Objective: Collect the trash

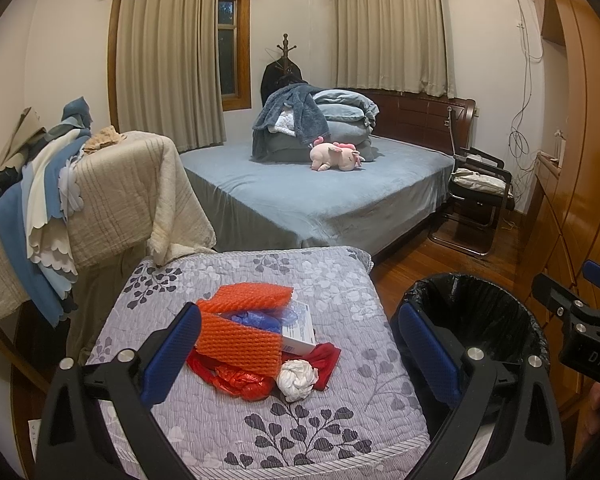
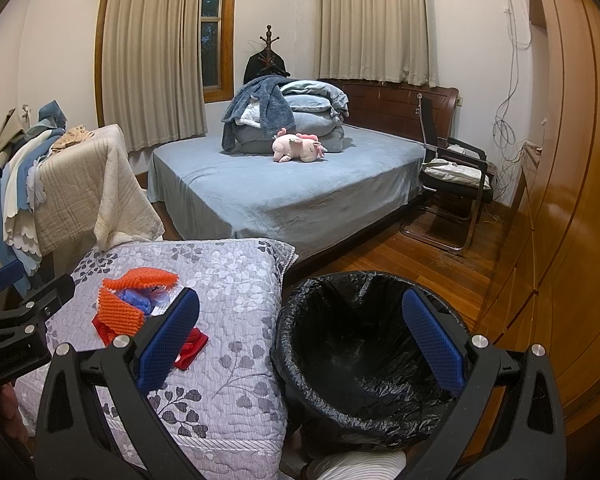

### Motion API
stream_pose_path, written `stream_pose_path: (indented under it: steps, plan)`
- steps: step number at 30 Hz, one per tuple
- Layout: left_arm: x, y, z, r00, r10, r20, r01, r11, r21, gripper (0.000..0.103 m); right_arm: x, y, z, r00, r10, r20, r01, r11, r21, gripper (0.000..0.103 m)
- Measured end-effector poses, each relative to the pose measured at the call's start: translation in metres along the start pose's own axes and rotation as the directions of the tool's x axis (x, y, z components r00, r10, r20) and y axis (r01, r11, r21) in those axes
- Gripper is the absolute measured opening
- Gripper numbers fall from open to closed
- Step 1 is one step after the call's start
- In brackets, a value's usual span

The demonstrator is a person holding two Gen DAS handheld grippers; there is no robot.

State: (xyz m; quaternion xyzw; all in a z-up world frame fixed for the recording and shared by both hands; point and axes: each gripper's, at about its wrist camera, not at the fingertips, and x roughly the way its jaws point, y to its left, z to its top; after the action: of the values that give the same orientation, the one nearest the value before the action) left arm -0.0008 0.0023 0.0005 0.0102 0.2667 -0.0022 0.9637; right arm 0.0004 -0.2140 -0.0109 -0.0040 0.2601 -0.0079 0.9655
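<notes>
A heap of trash lies on a floral grey quilt (image 1: 332,412): orange foam netting (image 1: 240,340), a blue plastic bag (image 1: 256,320), a white carton (image 1: 300,328), red plastic (image 1: 236,384) and a white crumpled wad (image 1: 297,379). My left gripper (image 1: 300,352) hovers open over the heap, its fingers either side and nothing held. To the right stands a bin with a black liner (image 2: 360,344). My right gripper (image 2: 300,344) hangs open above the bin's left rim, empty. The orange foam netting (image 2: 128,300) also shows in the right wrist view, left of the bin (image 1: 476,316).
A bed with a blue sheet (image 1: 300,196) holds folded bedding and a pink plush toy (image 1: 336,156). On the left, furniture is draped with a beige cloth (image 1: 116,192) and blue-white fabrics. A black chair (image 1: 480,192) and a wooden wardrobe (image 2: 560,200) stand right. Wooden floor shows between bed and bin.
</notes>
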Motion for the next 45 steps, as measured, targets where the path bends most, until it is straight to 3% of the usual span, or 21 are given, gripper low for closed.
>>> stream_pose_path:
  steps: [19, 26, 35, 40, 44, 45]
  plan:
    - [0.006, 0.004, -0.013, 1.0, 0.001, -0.005, -0.001, 1.0, -0.007, 0.097, 0.003, -0.001, -0.002, 1.0, 0.002, -0.002, -0.002, 1.0, 0.001, 0.098]
    - [0.011, 0.012, -0.018, 1.0, -0.009, -0.008, 0.008, 0.999, -0.031, 0.097, 0.01, 0.018, -0.008, 0.999, 0.036, -0.003, -0.036, 0.999, 0.009, 0.098]
    - [0.043, 0.056, -0.042, 0.991, 0.132, -0.003, -0.132, 0.991, -0.038, 0.097, 0.058, 0.052, -0.026, 0.993, 0.111, -0.035, -0.112, 0.994, -0.008, 0.098]
    - [0.064, 0.081, -0.055, 0.986, 0.161, -0.036, -0.162, 0.985, -0.058, 0.097, 0.086, 0.072, -0.035, 0.985, 0.16, -0.06, -0.161, 0.987, -0.01, 0.098]
    - [0.082, 0.098, -0.069, 0.981, 0.184, -0.064, -0.188, 0.98, -0.062, 0.097, 0.114, 0.094, -0.051, 0.978, 0.184, -0.094, -0.188, 0.982, -0.033, 0.09]
    - [0.086, 0.102, -0.072, 0.981, 0.184, -0.066, -0.189, 0.98, -0.068, 0.097, 0.121, 0.1, -0.057, 0.975, 0.193, -0.108, -0.198, 0.98, -0.037, 0.082]
